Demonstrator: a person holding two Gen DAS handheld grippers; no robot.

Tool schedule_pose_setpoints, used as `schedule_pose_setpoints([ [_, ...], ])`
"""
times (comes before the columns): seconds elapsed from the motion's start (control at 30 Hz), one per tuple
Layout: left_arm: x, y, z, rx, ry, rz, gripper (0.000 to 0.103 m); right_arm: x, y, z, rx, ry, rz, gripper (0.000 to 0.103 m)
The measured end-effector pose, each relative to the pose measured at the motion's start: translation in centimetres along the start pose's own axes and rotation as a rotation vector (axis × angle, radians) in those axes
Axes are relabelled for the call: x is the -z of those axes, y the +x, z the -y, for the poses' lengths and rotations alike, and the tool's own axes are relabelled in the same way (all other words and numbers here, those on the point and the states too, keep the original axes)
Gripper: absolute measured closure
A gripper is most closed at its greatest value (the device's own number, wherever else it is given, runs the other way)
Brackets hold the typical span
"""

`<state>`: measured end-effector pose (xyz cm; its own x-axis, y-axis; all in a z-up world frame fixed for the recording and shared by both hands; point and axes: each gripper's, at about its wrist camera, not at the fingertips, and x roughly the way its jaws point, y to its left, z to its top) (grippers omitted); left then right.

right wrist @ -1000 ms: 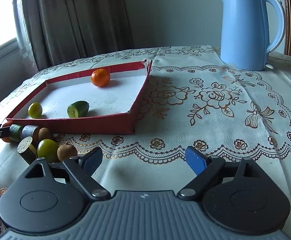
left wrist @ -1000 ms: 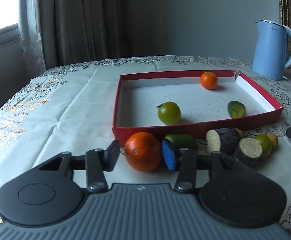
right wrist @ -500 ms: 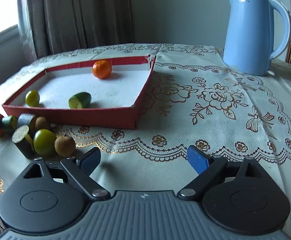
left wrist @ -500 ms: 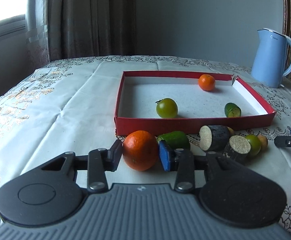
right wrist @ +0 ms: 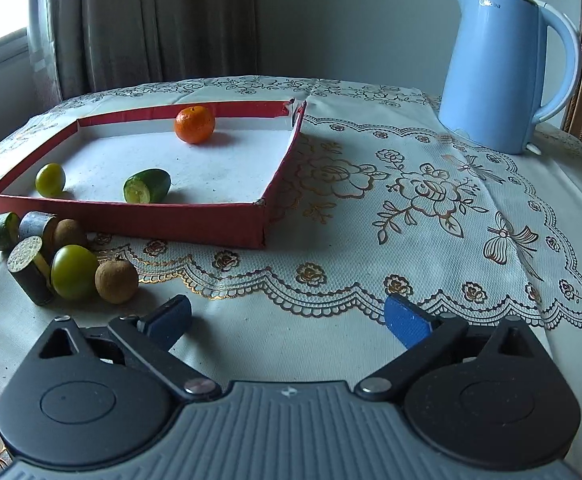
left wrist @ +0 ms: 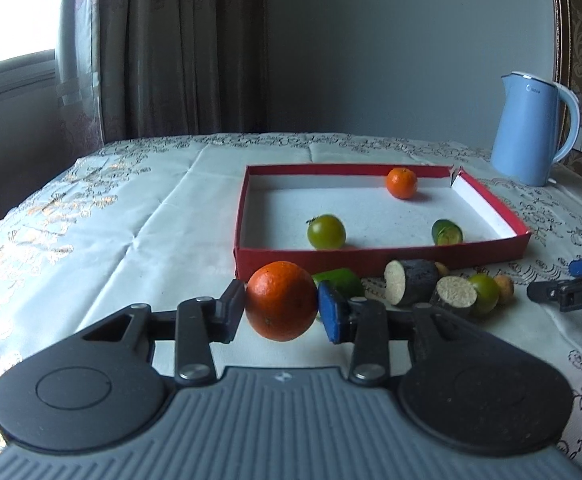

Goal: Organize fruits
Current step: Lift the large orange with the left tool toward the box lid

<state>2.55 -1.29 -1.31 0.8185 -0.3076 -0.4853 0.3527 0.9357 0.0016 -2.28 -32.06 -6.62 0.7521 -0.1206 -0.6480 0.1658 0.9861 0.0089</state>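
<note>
Left gripper (left wrist: 282,307) pinching large orange (left wrist: 281,300), lifted just off the desk (left wrist: 91,240). Right gripper (right wrist: 287,318) opening wide, nothing between. Beyond, red tray (left wrist: 379,258) holding three fruits. Transfer step, apparently: next, carry over the near wall, lower, release.

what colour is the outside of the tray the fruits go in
Red outside, white inside. The tray shows this best in the right wrist view, where its near wall faces the camera.

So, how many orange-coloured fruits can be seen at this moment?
2. One orange is gripped in the left gripper jaws, in front of the red box. A smaller orange lies inside, at its far wall.
</note>
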Motion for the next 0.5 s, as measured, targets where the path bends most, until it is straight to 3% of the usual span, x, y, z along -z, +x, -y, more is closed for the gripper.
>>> schedule_pose_setpoints([
  [0.23,-3.8,0.6,0.6,-0.019,0.027,0.068,0.067,0.0,0.0,0.0,0.0,0.0,0.0,0.0],
  [0.5,-6.9,5.1,0.8,-0.051,0.03,0.039,0.067,0.0,0.0,-0.1,0.0,0.0,0.001,0.0],
])
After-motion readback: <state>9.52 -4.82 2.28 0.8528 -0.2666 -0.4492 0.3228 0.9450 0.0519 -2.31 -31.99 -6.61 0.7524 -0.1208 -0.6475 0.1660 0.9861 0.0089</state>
